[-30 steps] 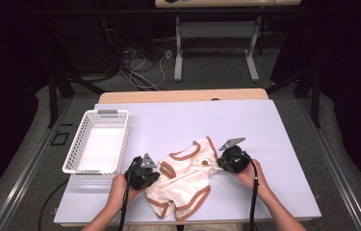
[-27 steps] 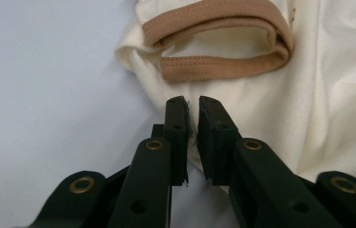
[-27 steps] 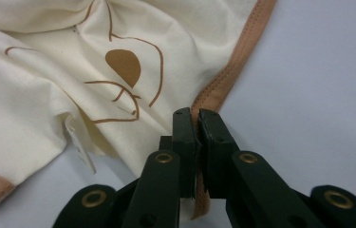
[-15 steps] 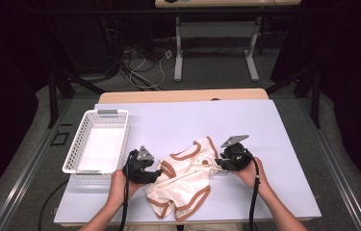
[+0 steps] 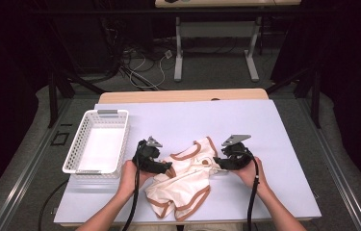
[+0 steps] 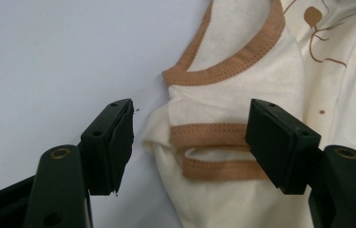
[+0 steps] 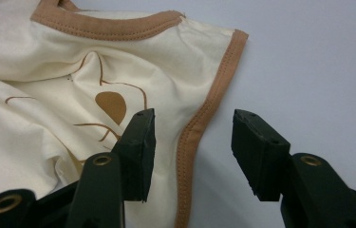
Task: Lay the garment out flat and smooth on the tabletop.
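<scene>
A cream baby garment [image 5: 186,182] with brown trim lies crumpled on the white table [image 5: 192,118]. My left gripper [image 5: 167,168] is at its left edge and my right gripper [image 5: 215,164] at its right edge, each held in a hand. In the left gripper view the left gripper [image 6: 190,142] is open, its jaws just opened, with a brown-trimmed fold of the garment [image 6: 261,71] lying loose between them. In the right gripper view the right gripper [image 7: 192,152] is open too, its jaws just opened, and the garment's [image 7: 47,85] trimmed edge runs between them without touching the pads.
A white mesh basket [image 5: 120,139] stands on the table left of the left hand. The table's far wooden edge [image 5: 183,95] lies beyond. Bare tabletop stretches behind the garment and to its right.
The left hand has shifted a little to the right and up the picture, toward the garment. The right hand has stayed where it was.
</scene>
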Available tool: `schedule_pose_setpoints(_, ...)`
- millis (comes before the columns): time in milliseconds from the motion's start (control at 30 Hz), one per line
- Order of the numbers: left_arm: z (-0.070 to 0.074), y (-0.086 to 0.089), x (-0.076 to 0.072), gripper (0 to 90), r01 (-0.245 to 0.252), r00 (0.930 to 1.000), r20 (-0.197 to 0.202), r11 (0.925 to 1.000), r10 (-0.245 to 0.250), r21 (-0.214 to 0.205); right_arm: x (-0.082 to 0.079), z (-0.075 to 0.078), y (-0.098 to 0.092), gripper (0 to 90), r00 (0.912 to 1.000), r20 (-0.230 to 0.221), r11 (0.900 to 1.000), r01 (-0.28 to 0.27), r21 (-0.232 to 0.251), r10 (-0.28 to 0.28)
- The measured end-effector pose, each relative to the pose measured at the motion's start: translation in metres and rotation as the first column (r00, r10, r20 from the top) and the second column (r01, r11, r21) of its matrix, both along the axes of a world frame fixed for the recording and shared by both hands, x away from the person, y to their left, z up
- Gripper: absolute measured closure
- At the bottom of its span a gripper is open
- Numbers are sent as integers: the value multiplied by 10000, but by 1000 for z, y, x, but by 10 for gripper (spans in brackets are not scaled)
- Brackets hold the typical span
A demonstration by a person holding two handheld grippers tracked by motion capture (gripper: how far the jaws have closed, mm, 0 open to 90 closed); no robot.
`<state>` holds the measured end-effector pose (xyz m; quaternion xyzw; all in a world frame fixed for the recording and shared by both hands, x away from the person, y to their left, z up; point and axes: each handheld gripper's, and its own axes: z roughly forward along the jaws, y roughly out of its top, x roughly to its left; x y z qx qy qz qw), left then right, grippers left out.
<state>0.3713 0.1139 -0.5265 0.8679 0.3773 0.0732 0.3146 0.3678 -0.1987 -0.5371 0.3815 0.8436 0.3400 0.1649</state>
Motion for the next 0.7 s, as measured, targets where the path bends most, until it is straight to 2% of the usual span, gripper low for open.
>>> schedule_pose_setpoints(67,-4,0,6,378,31,9993,-368,9998,-39,-214,0,-1,-1,513,10000,-41,10000,-71,-15,71)
schedule_pose_setpoints(167,-10,-3,11,453,146,9979,-628,9999,-150,-68,0,-1,-1,517,9999,-87,10000,-60,2,60)
schedule_pose_setpoints(267,-12,-8,10,545,349,9985,-427,9990,-336,291,1,-2,1,519,9998,-80,9998,-206,6,206)
schedule_pose_setpoints(333,-14,-10,9,624,533,9983,-247,9969,-519,580,2,-4,2,521,9992,-272,9995,-296,59,298)
schedule_pose_setpoints(400,-15,-13,6,713,725,9974,-105,9941,-719,804,2,-6,3,522,9992,-258,9995,-307,16,308)
schedule_pose_setpoints(433,-15,-14,4,741,686,9975,124,9938,-700,877,2,-5,3,522,9987,-369,9994,-344,-43,342)
schedule_pose_setpoints(500,-14,-16,2,807,804,9962,266,9918,-834,996,2,-6,3,523,9987,-413,9996,-294,-41,292)
schedule_pose_setpoints(533,-14,-17,1,821,796,9961,303,9924,-828,942,2,-6,3,522,9991,-303,9995,-309,-14,308)
schedule_pose_setpoints(700,-9,-14,3,834,747,9955,514,9929,-797,929,3,-5,1,519,9991,-326,9996,-275,-35,274)
